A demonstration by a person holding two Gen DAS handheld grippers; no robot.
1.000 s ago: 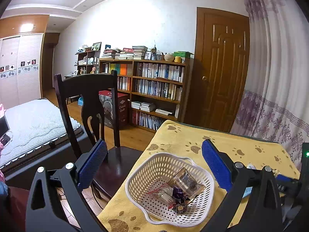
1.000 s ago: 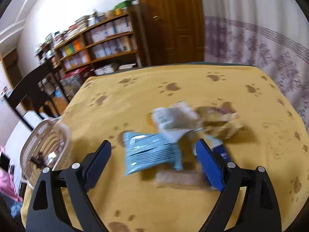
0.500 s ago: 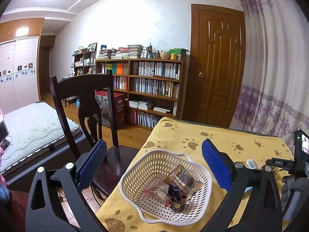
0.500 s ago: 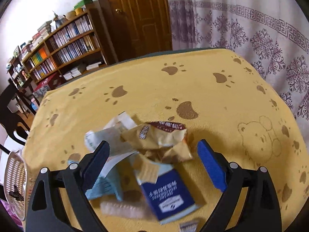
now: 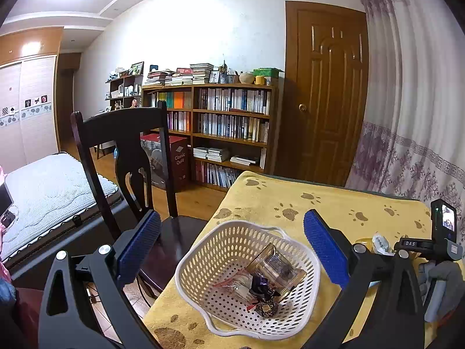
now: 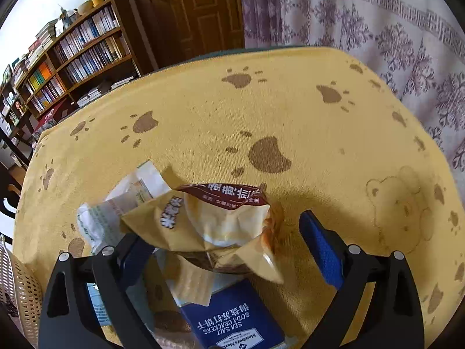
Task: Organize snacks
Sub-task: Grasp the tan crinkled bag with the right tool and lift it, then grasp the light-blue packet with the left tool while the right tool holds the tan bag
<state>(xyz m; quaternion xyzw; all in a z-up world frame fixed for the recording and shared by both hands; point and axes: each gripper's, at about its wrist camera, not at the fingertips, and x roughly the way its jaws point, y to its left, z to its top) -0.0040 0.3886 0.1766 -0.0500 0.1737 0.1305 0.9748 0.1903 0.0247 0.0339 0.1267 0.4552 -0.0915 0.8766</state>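
Note:
A white perforated basket (image 5: 232, 244) sits on the yellow paw-print cloth (image 5: 334, 200) near its left edge, holding a clear snack box (image 5: 276, 267) and small wrapped sweets (image 5: 261, 288). My left gripper (image 5: 232, 247) hovers open above it with nothing between its blue pads. In the right wrist view my right gripper (image 6: 229, 250) is open and straddles a crumpled tan snack bag (image 6: 209, 221). A white wrapper (image 6: 122, 203) lies to its left and a blue soda cracker pack (image 6: 235, 317) lies below it. The basket's rim (image 6: 17, 285) shows at far left.
A dark wooden chair (image 5: 128, 157) stands at the table's left edge. Behind are a bookshelf (image 5: 229, 125), a brown door (image 5: 325, 93) and a purple-patterned curtain (image 6: 363, 20). A bed (image 5: 43, 186) lies at left. The right gripper's handle and camera (image 5: 441, 232) rise at the table's right side.
My right gripper moved forward and down over the snack pile, so the tan bag now lies between its open fingers. The left gripper drifted slightly over the basket.

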